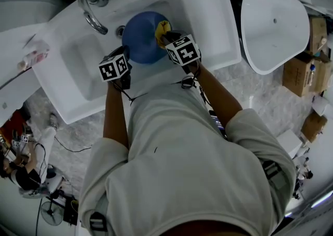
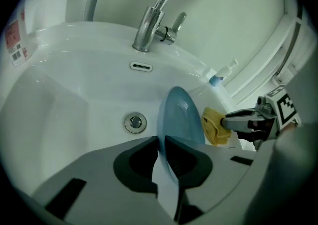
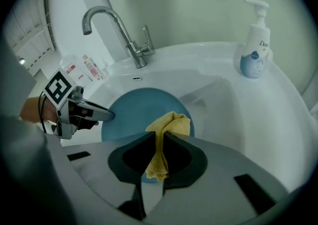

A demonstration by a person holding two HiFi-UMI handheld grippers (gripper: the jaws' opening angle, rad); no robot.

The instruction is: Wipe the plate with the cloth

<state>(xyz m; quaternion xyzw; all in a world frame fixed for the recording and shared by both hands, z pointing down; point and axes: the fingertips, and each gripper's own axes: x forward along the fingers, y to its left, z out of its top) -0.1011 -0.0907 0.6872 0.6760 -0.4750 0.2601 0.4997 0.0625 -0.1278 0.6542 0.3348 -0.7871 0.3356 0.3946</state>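
Observation:
A blue plate (image 1: 141,37) is held on edge over the white sink (image 1: 171,5). My left gripper (image 2: 163,142) is shut on the plate's (image 2: 180,117) rim, at its left side in the right gripper view. My right gripper (image 3: 160,142) is shut on a yellow cloth (image 3: 166,129), whose bunched end lies against the plate's (image 3: 134,112) face. In the head view the cloth (image 1: 162,27) shows at the plate's right edge, just beyond the right gripper (image 1: 171,39). From the left gripper view, the cloth (image 2: 214,125) sits behind the plate, clamped by the right gripper (image 2: 228,122).
A chrome tap (image 3: 112,23) stands at the sink's back and the drain (image 2: 135,122) lies below the plate. A soap pump bottle (image 3: 254,40) is on the right rim, small bottles (image 3: 84,70) on the left. A white bathtub (image 1: 273,24) stands to the right.

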